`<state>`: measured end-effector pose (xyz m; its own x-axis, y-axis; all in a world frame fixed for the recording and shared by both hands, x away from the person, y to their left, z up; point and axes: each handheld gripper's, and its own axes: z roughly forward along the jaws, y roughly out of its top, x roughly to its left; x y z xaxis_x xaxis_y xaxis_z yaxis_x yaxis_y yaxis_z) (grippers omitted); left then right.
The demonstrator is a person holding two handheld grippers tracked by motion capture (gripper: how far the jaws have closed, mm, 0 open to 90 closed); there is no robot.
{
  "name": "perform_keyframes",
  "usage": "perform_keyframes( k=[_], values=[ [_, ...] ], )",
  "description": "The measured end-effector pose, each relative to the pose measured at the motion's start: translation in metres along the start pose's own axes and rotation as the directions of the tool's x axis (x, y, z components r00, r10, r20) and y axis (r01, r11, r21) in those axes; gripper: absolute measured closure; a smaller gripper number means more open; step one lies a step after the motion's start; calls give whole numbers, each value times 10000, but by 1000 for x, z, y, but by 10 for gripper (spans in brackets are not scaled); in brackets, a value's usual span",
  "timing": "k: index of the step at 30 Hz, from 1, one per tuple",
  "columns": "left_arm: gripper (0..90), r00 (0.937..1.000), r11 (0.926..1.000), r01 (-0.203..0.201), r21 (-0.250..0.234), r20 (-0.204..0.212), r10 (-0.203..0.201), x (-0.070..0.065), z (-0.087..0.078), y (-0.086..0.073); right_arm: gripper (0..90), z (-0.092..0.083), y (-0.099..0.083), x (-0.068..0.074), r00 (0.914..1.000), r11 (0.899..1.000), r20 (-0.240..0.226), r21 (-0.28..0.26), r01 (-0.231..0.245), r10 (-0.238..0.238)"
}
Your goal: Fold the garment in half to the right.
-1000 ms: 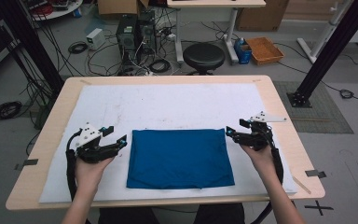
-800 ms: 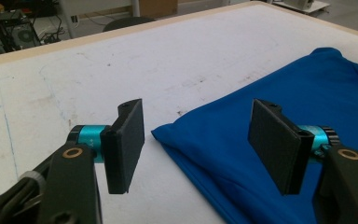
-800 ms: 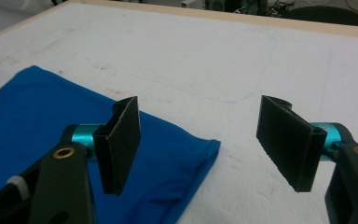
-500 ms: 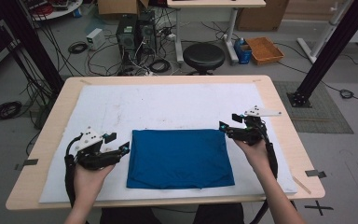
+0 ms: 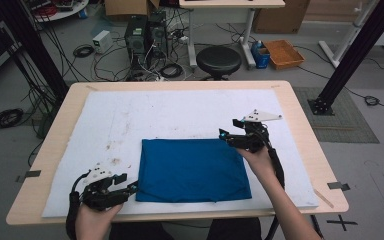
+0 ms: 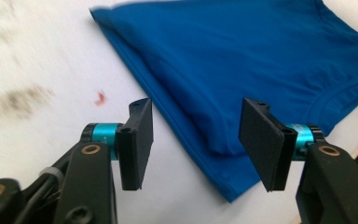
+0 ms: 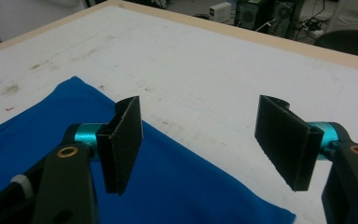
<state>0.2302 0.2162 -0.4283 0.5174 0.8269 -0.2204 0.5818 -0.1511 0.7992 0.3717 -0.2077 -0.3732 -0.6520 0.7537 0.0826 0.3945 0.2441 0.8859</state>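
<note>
Now | blue shirt (image 5: 192,169): no readable label | left claw (image 6: 196,140) apart | right claw (image 7: 205,140) apart

— Any writing, labels or numbers you can read here?
— None. Nothing legible on the folded blue cloth (image 5: 192,169), the stained white table cover (image 5: 180,112), or the boxes at the upper edge of the frame.

Bench (image 5: 300,120) has a wood rim, topped by a stained white mat (image 5: 180,115). Behind it on the floor: black round stool (image 5: 218,61), PC towers (image 5: 145,32), tangled cables (image 5: 82,50), orange tray (image 5: 283,53), cardboard box (image 5: 275,20). Black frame posts (image 5: 352,55) at both sides.
</note>
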Motion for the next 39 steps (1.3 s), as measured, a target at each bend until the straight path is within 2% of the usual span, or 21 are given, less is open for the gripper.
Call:
perform_keyframes(
  k=[3,6,8,11,15,17,21,24,28,31,34,37,39],
  values=[
    [494,9997,9998,217,14,-73,-217,-3,7,-6,323,6,4,9,9998,9998,-99,67,168,-168],
    [526,9987,9998,213,-7,-460,-213,-8,15,-11,325,12,7,17,9988,9990,-225,136,429,-426],
    [540,9974,9994,350,85,-634,-344,-10,19,-12,329,17,7,22,9980,9980,-292,274,562,-554],
    [550,9957,9985,527,158,-765,-513,-12,24,-14,329,23,7,27,9973,9969,-362,442,648,-632],
    [582,9940,9982,528,269,-973,-499,-16,29,-14,329,30,9,34,9967,9965,-418,431,712,-694],
    [583,9932,9979,609,222,-1008,-584,-17,29,-15,329,34,11,38,9961,9960,-473,457,764,-742],
    [577,9922,9946,950,-422,-765,-980,-14,21,-15,329,41,17,47,9939,9943,-585,462,961,-934],
    [550,9918,9933,1066,-440,-654,-1094,-12,20,-15,329,45,21,55,9929,9932,-633,522,1038,-1004],
    [530,9927,9946,1026,-131,-625,-1033,-16,26,-18,329,53,26,64,9905,9911,-740,567,1203,-1160],
    [531,9934,9968,793,21,-836,-789,-19,28,-19,336,60,28,72,9884,9894,-832,589,1324,-1273],
    [597,9915,9965,830,-52,-997,-831,-18,28,-19,384,71,29,79,9848,9871,-1050,667,1455,-1381],
    [668,9906,9960,884,-95,-1041,-889,-15,27,-20,432,84,29,85,9845,9885,-1266,745,1313,-1212],
    [690,9904,9965,823,-110,-1108,-830,-15,27,-21,474,97,29,91,9865,9889,-1248,899,1180,-1063]
  ],
)
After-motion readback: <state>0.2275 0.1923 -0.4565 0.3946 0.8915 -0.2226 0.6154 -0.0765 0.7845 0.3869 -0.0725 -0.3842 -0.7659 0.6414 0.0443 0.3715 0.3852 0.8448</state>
